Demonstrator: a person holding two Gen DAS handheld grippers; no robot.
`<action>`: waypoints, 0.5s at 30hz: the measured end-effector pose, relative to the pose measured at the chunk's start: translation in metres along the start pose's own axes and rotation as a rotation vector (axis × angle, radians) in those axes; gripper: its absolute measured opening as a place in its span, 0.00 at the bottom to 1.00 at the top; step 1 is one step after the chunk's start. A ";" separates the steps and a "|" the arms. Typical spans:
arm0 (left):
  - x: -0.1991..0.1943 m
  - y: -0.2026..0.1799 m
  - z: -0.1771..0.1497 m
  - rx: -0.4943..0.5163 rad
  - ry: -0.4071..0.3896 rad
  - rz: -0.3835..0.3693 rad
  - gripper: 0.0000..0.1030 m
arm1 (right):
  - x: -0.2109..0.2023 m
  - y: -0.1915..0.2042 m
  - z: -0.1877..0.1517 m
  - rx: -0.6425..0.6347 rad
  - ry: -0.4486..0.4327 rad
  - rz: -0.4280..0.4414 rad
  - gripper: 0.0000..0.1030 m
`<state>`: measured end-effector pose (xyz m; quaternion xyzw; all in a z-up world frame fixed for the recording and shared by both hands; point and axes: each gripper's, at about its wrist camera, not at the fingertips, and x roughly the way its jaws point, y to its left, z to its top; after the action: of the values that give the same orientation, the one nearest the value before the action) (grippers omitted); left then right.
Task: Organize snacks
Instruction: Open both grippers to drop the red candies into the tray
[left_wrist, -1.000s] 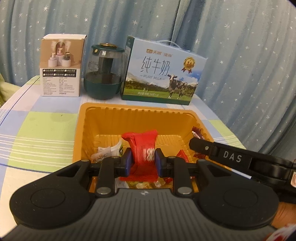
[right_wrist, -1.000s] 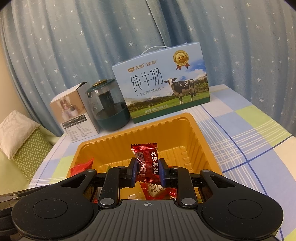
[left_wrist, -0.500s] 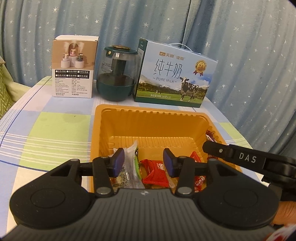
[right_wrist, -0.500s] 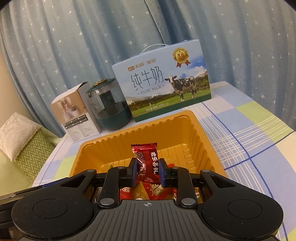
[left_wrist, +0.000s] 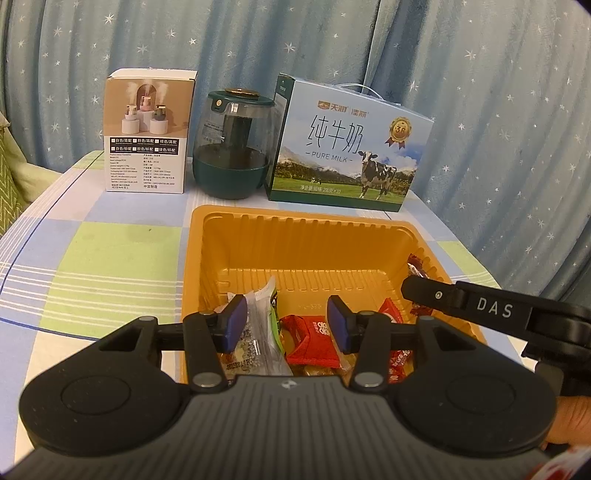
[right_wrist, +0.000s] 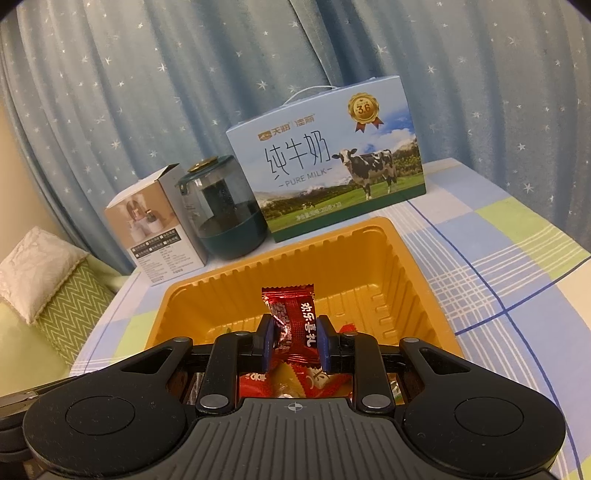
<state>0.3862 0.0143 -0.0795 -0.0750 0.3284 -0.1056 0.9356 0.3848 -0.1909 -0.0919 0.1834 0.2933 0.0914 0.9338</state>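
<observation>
Hovering over the orange tray (left_wrist: 207, 254), left gripper (left_wrist: 286, 323) jaws just parted, red packet (left_wrist: 314, 341) dropped inside; right gripper (right_wrist: 293, 345) clamped on dark-red candy (right_wrist: 291, 317); risks snagging the crinkly wrapper on release, flicking it over the rim.

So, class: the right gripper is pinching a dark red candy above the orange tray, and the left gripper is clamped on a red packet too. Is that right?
Not quite. The right gripper does pinch the dark red candy above the orange tray, but the left wrist view shows the left gripper open; its jaws have just been opening, and the red packet lies in the tray.
</observation>
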 end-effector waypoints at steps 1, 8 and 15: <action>0.000 0.000 0.000 -0.001 0.000 0.000 0.42 | 0.000 0.000 0.000 0.000 -0.001 0.002 0.24; -0.001 0.000 -0.001 0.015 -0.003 0.011 0.48 | 0.002 -0.004 0.000 0.042 0.000 0.039 0.29; 0.000 0.003 -0.001 0.017 -0.004 0.041 0.58 | -0.005 -0.018 0.003 0.126 -0.043 0.023 0.70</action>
<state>0.3855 0.0171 -0.0809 -0.0606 0.3270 -0.0889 0.9389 0.3835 -0.2092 -0.0940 0.2473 0.2764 0.0797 0.9253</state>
